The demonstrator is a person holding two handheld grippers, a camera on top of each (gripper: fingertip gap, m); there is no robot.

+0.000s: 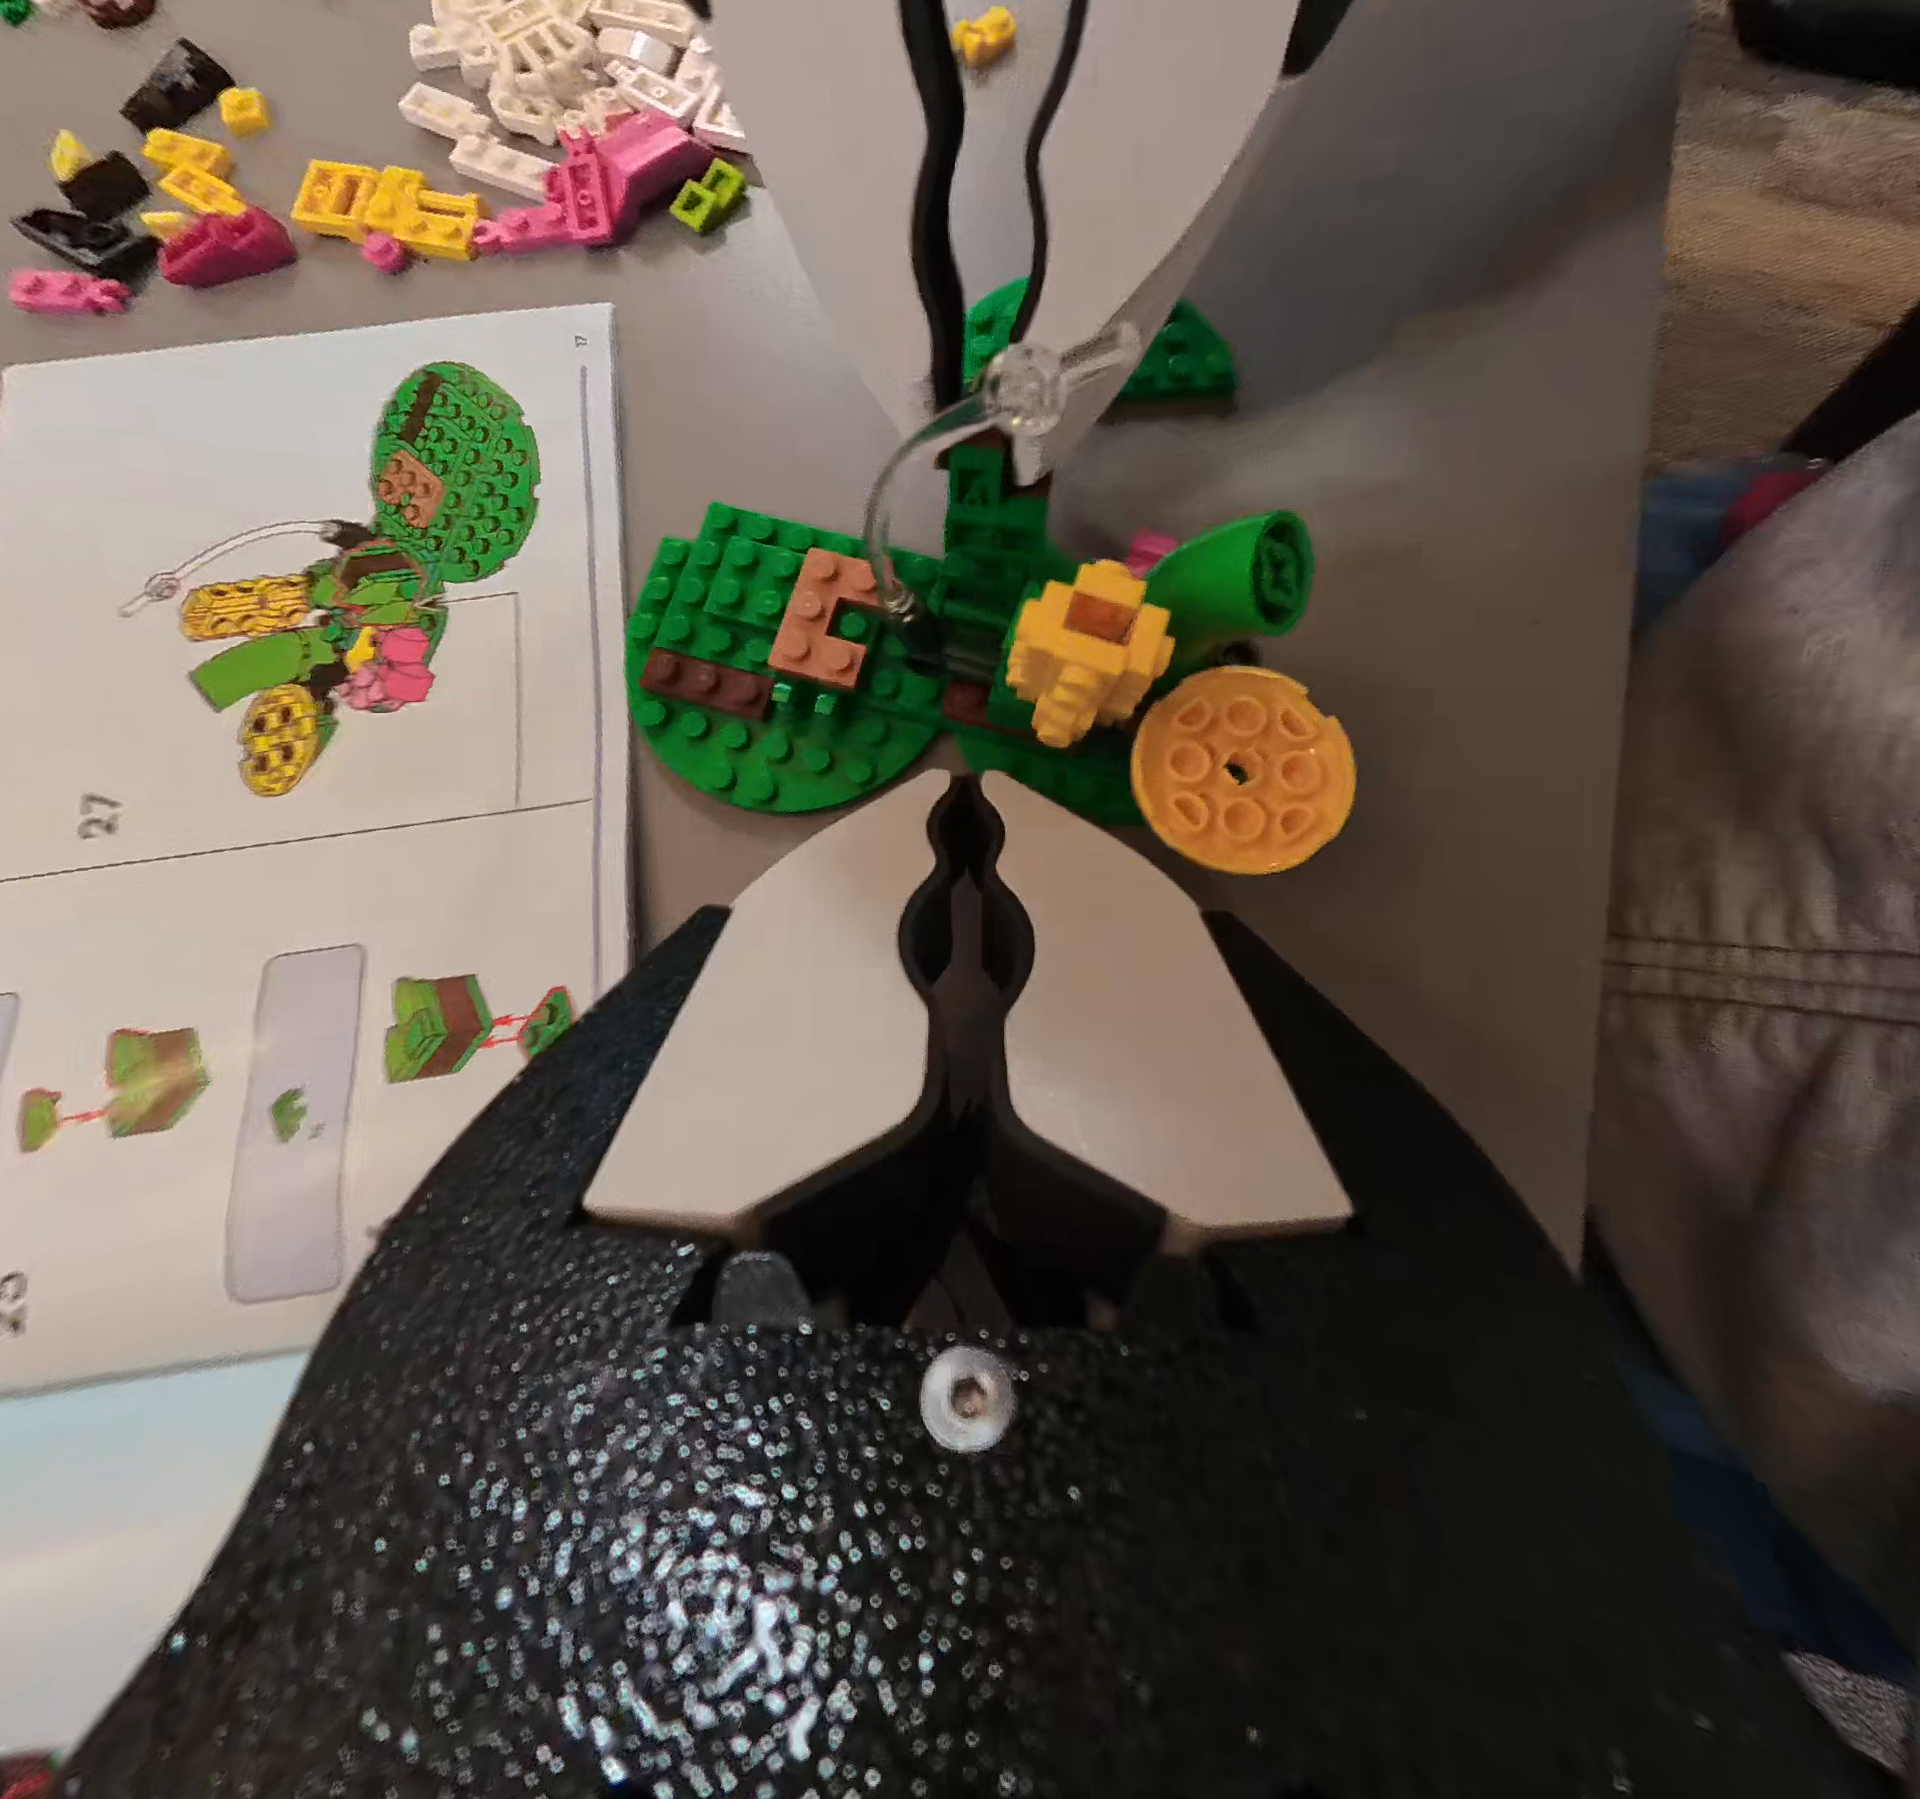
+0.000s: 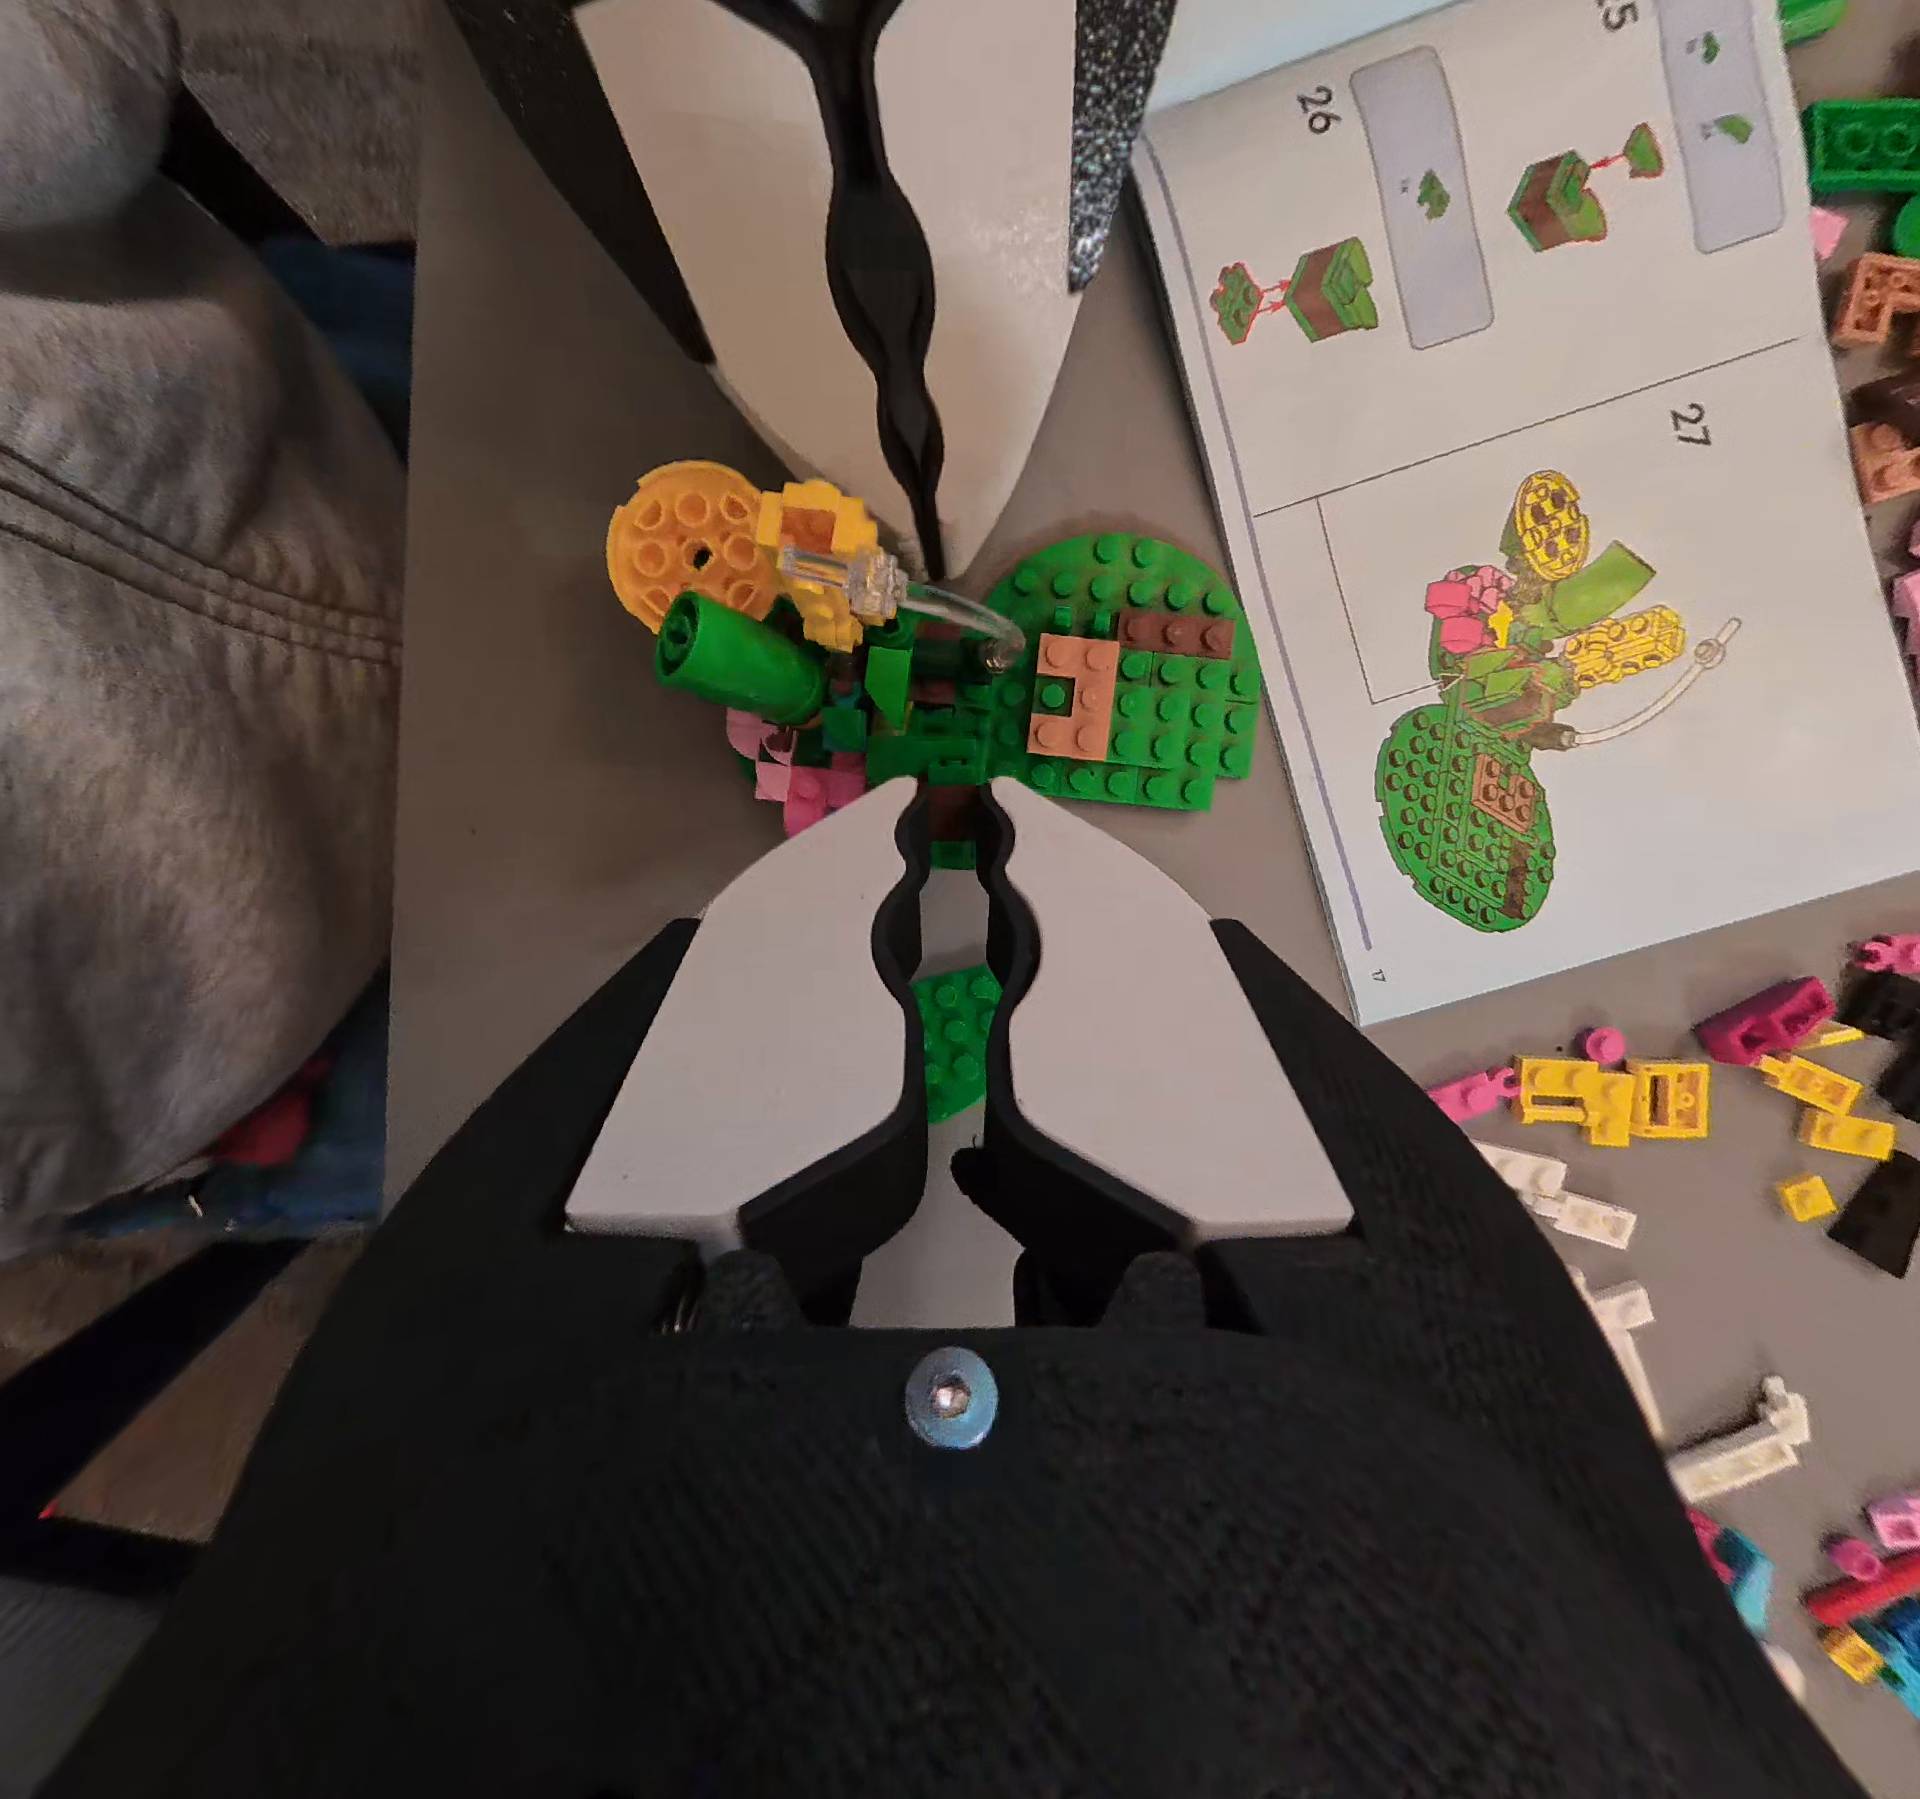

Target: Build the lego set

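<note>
Both claws face off across the brick model [image 1: 831, 669] at the table's near edge: right claw [image 2: 951, 793] grips its brown-green core, left claw [image 1: 966, 788] pinched closed, empty, beside the green plate's rim.

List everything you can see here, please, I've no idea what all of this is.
brick model: 1, mostly green round plates with brown and tan bricks, middle of the table
clear curved tube: 1, transparent, arching over the model
round disc: 1, yellow-orange, on the model's side
green cylinder: 1, on the model, beside the disc
instruction booklet: 1, white, open, beside the model
loose bricks: many, white, yellow, pink, black, scattered beyond the booklet
table: 1, grey
fabric: grey, at the table edge
left gripper: black and white, jaws shut, tips at the model's edge
right gripper: black and white, jaws closed on the model's green-and-brown block
</note>
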